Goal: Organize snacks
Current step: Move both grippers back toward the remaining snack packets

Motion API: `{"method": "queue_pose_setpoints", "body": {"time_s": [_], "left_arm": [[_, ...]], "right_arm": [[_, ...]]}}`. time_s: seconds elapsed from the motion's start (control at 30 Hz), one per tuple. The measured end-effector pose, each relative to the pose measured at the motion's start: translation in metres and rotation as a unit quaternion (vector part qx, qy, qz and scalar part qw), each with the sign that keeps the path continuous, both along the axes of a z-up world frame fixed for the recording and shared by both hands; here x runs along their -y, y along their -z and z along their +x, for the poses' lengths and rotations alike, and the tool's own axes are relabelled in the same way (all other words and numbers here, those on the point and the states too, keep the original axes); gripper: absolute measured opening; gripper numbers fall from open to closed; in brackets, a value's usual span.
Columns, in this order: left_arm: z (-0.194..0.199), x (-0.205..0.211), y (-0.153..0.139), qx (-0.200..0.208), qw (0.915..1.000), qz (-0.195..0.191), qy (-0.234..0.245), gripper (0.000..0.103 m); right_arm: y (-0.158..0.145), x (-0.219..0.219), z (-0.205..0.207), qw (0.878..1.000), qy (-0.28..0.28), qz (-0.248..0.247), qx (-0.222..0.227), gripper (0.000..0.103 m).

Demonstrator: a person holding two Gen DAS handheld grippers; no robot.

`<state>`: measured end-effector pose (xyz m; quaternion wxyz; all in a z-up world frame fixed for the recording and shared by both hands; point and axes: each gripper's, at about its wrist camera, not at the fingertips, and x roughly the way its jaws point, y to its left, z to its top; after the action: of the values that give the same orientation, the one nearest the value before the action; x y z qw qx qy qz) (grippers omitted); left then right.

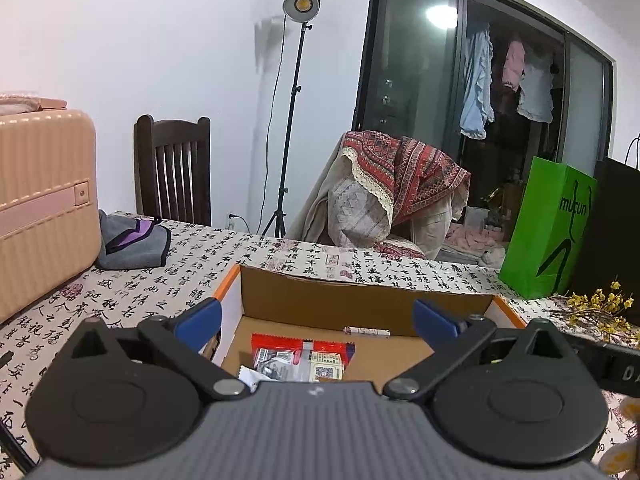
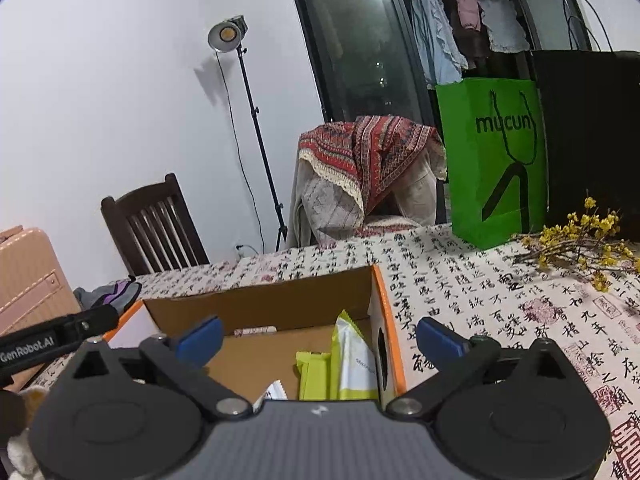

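Both grippers, left [image 1: 316, 318] and right [image 2: 318, 336], hover with jaws wide, empty, over the orange-edged cardboard box [image 2: 384, 304] (packets inside, upright for space).

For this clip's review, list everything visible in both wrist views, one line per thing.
cardboard box: 1, brown with orange rim, table centre
red snack packet: 1, red, in box
yellow-green snack packets: 2, at box's right wall
small flat pack: 1, pale, box's far wall
suitcase: 1, pink, table left
green paper bag: 1, far right
black bag: 1, beside green
yellow flower sprig: 1, table right
studio lamp: 1, by wall
wooden chair: 1, dark
left gripper: fingers open
right gripper: fingers open
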<state>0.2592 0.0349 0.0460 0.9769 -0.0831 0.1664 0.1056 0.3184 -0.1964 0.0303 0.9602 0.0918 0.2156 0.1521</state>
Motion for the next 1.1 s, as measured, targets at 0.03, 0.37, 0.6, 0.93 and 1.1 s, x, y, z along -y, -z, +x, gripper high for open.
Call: {"method": "queue_pose_setpoints", "body": {"time_s": [0.03, 0.37, 0.6, 0.93, 1.1], "left_arm": [[0.000, 0.001, 0.000, -0.002, 1.0000, 0.000, -0.001, 0.103], [-0.016, 0.011, -0.018, -0.002, 0.9996, 0.000, 0.029, 0.103], [-0.062, 0.008, -0.020, -0.006, 0.9995, 0.011, 0.030, 0.103], [-0.114, -0.005, 0.008, -0.050, 0.9982, -0.020, 0.027, 0.103], [-0.138, -0.007, 0.024, -0.063, 0.9971, -0.024, 0.036, 0.103]], "right_arm": [[0.001, 0.000, 0.000, 1.000, 0.000, -0.001, -0.003, 0.103], [-0.013, 0.008, -0.020, 1.000, 0.011, -0.014, -0.008, 0.103], [-0.014, 0.019, -0.052, 0.999, -0.004, -0.005, -0.036, 0.103], [0.009, 0.013, -0.113, 0.997, -0.012, -0.034, -0.066, 0.103], [0.021, 0.017, -0.141, 0.996, -0.010, -0.041, -0.077, 0.103]]}}
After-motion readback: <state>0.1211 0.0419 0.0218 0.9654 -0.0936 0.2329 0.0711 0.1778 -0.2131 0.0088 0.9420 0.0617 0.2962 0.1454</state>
